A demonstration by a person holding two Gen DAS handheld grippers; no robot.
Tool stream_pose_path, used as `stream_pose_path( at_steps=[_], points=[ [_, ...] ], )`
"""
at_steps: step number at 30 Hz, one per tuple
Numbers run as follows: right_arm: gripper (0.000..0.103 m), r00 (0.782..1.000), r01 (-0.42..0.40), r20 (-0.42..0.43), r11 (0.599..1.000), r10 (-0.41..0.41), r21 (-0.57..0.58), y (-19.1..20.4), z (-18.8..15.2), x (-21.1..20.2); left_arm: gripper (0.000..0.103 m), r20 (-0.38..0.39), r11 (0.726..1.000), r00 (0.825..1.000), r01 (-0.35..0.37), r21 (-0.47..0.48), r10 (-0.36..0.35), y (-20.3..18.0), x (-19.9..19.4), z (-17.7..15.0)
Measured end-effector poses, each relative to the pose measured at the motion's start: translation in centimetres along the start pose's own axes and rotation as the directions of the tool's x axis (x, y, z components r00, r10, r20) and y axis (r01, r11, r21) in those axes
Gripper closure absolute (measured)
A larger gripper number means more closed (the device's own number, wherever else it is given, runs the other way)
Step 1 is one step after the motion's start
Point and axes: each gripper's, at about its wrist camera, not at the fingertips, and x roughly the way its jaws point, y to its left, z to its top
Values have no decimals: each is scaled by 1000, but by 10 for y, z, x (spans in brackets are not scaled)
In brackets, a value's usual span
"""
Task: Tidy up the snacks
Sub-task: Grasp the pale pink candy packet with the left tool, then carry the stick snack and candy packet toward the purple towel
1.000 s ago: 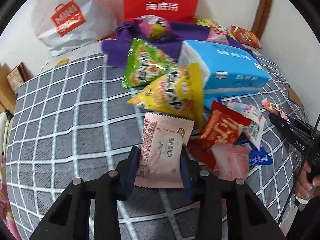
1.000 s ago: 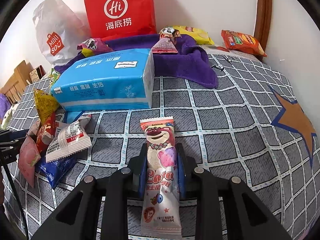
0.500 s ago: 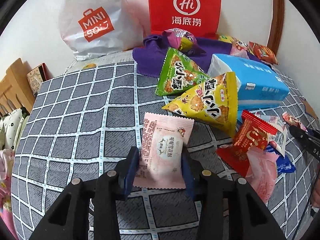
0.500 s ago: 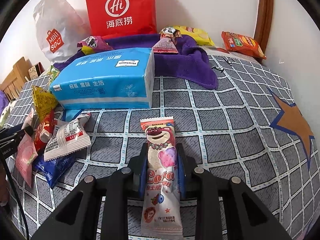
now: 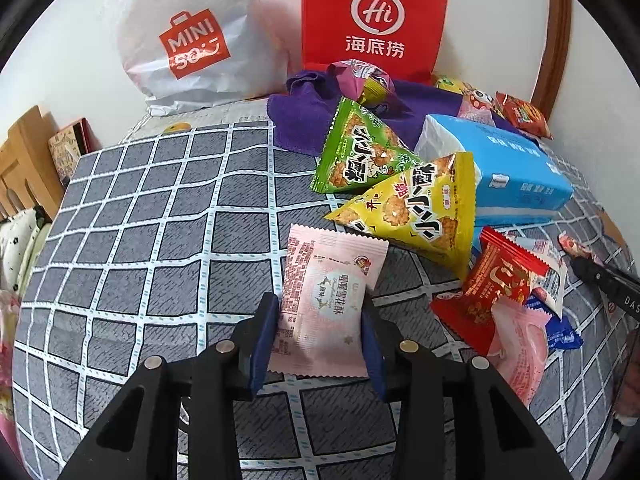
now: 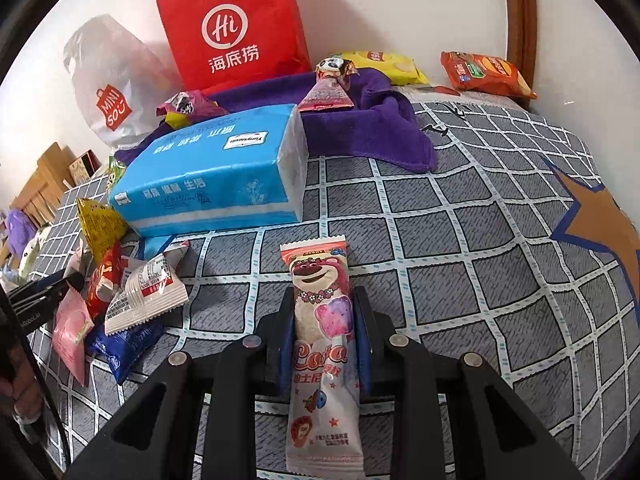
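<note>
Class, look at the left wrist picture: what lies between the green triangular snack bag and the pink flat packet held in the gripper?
In the left wrist view, the yellow triangular snack bag lies between the green triangular snack bag and the pink flat packet.

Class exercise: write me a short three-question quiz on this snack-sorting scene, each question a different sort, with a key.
1. True or false: the left tongs are empty.
2. What do the right tongs grip? A) green triangular snack bag B) pink bear-print wafer packet C) blue tissue pack
3. Which colour is the towel behind the blue tissue pack?

Key: 1 false, they grip a pink nougat packet. 2 B, the bear-print packet. 3 purple.
</note>
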Motion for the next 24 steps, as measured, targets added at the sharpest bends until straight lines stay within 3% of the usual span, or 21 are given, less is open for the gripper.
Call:
stream_pose_path(
  at_steps=[3,8,13,24],
  points=[
    [78,999,48,-6,997,-48,-64,11,0,1,66,-15,1000,1000,-5,-2,5,-2,-2,1],
    [80,999,49,-18,998,-49,-33,6,1,-1,67,-52,995,997,44,-86,-49,3,-13,3],
    [81,998,48,-42,999,-48,4,7,5,-11,67,-29,994,998,53,-95,-56,-2,-37,8],
    [81,999,40,19,999,-41,24,20,28,-65,67,44,993,994,105,-48,-103,-34,-89,37]
  ],
)
